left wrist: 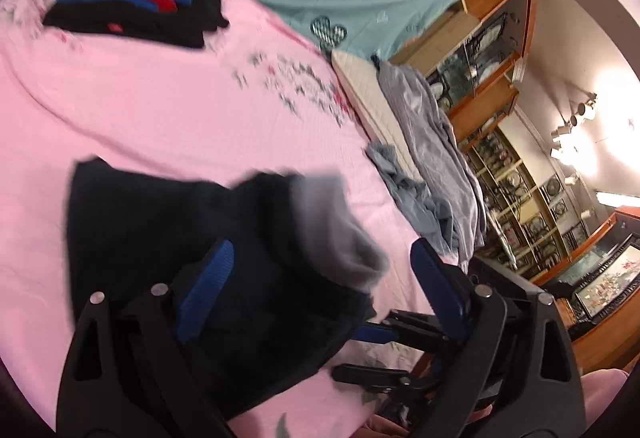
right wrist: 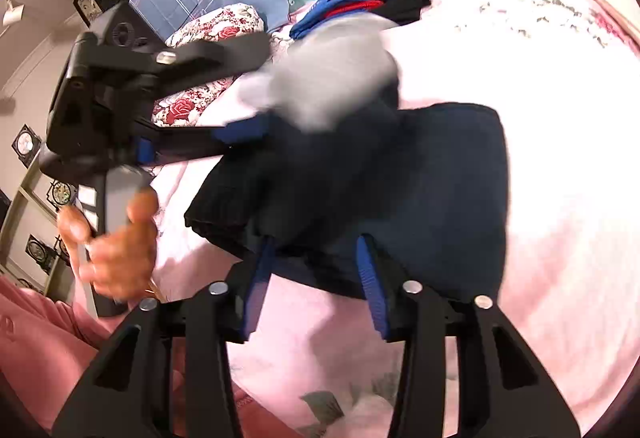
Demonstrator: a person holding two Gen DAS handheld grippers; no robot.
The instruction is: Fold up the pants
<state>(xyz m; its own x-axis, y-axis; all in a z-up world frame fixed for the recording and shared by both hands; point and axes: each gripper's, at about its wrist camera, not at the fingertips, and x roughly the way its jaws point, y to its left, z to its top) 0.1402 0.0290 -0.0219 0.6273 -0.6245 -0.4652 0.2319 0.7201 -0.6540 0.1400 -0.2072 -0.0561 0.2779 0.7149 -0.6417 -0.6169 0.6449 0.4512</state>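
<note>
1. Pants (left wrist: 168, 238), dark navy with a grey lining flap (left wrist: 344, 238) turned up, lie bunched on the pink bedspread (left wrist: 160, 110).
2. We hold the left gripper (left wrist: 320, 266) with its blue fingers spread wide over the fabric, gripping nothing.
3. We hold the right gripper (right wrist: 316, 254) with its fingers apart at the pants' near edge.
4. Folded blue and black clothes (left wrist: 128, 2) sit well apart, farther up the bed.

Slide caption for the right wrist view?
Open right gripper at the dark pants' near edge on the pink bedspread.
</note>
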